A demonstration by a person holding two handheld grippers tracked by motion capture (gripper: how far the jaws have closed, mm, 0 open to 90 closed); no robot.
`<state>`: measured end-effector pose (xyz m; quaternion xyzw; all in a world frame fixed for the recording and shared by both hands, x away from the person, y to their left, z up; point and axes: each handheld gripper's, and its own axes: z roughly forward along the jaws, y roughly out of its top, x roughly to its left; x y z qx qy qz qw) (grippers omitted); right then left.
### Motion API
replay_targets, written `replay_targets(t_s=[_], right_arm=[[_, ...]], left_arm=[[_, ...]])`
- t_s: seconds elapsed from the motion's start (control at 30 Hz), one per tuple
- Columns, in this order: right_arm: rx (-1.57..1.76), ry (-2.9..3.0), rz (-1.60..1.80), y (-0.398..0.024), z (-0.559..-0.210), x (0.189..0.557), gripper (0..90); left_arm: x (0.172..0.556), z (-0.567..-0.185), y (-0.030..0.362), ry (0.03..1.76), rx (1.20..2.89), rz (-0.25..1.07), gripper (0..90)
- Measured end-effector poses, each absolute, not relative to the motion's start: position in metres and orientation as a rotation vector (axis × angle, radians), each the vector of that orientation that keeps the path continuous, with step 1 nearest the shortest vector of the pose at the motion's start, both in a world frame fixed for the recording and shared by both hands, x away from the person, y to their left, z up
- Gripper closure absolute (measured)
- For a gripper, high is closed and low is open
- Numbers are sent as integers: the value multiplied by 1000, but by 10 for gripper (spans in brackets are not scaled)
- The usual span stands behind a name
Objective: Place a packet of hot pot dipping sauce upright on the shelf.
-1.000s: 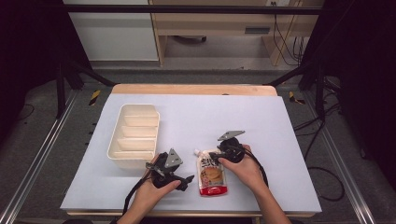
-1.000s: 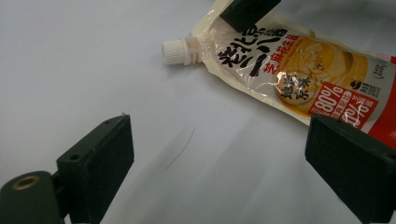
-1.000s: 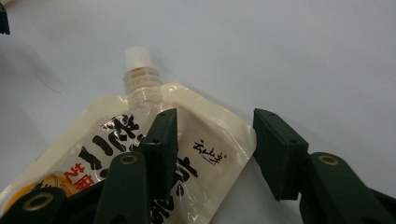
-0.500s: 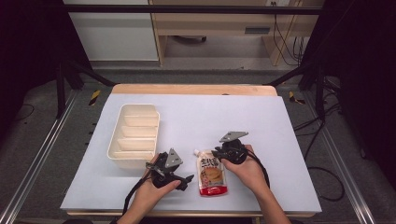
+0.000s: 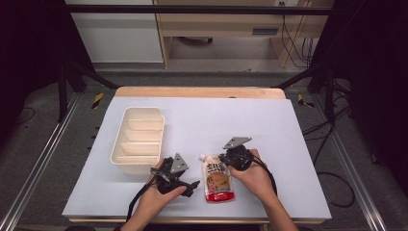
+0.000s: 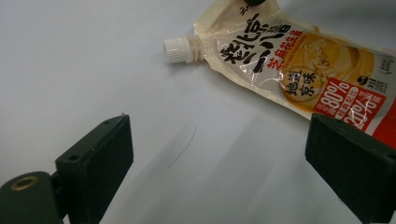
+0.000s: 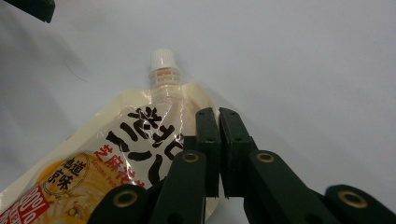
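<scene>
Right gripper clamped on the spouted sauce pouch.

The pouch lies flat on the white table mat, near its front edge. The right gripper's jaws have just been closing and now pinch the pouch's upper right corner, beside the white cap; a second ago they stood apart. The left gripper, just left of the pouch, hangs with jaws wide apart, holding nothing. Farther left and back, the cream divided tray has four bare compartments.
</scene>
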<state>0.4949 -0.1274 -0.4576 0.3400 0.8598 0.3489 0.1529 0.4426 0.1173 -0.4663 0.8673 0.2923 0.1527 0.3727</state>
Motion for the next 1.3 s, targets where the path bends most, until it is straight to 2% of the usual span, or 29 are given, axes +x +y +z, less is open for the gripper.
replay_targets(t_s=[0.87, 1.3], right_arm=[[922, 2460, 1028, -130, -447, 489, 900], [773, 2343, 1173, -130, -384, 479, 900]], left_arm=[[443, -466, 117, 740, 2232, 391, 74], [443, -438, 127, 716, 2183, 436, 79]])
